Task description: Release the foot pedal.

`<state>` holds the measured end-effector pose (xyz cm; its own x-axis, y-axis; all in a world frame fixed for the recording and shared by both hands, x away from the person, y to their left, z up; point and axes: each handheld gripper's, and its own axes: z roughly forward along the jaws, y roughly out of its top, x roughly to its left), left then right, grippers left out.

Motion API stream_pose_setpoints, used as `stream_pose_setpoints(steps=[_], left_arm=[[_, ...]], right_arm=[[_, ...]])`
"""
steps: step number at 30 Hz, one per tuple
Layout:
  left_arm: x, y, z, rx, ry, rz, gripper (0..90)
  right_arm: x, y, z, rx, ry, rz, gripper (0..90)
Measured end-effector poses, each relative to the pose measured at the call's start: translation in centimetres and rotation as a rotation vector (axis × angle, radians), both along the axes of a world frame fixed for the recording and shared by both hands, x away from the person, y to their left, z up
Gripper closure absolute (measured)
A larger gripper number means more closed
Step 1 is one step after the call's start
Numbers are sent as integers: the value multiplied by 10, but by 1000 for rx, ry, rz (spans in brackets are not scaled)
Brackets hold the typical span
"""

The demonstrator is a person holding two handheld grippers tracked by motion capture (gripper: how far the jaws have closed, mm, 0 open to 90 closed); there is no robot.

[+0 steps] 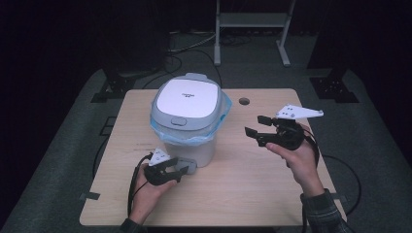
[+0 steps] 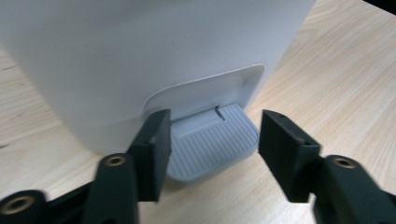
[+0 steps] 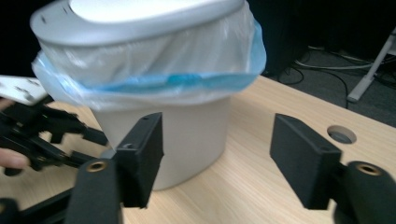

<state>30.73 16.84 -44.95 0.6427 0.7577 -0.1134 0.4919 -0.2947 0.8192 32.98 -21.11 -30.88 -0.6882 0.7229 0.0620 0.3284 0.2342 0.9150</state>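
A: Wood-grain table top (image 1: 252, 179), pale, with dark floor around it. Starting at the left: the left gripper (image 1: 180, 170) is held low at the near-left, just beside the base of the pedal bin (image 1: 187, 121), cable (image 1: 132, 184) trailing back past the wrist.

B: Jaw state?

A: Apart. In the left gripper view the two black jaws stand either side of the grey ribbed foot pedal (image 2: 212, 144), with a gap on each side; they clamp nothing. I cannot tell whether the underside of the gripper touches the pedal.

B: Bin position?

A: Centre-left of the table, upright, toward the far half. White body, grey rim, white lid (image 1: 187, 98) shut. Blue-edged plastic liner (image 1: 221, 116) is folded out over the rim and hangs below it; the right gripper view shows it clearly (image 3: 154, 84).

B: Further right?

A: Round cable hole (image 1: 244, 101) in the table top, far side, just right of the bin. Then the right gripper (image 1: 253, 125), held above the table at the right, well apart from the bin, jaws pointing left toward it. Grey three-cornered plate (image 1: 299, 112) on top.

B: Its jaws?

A: Wide apart, empty. Its own view looks between them at the bin wall, with the left gripper (image 3: 105, 137) at the left edge.
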Motion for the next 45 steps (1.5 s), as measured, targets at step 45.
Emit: stream_pose_setpoints(steps=[45], left_arm=[[-22, 59, -15, 135, 61, -91, 38]], right_arm=[[-53, -92, -145, -166, 203, -203, 104]])
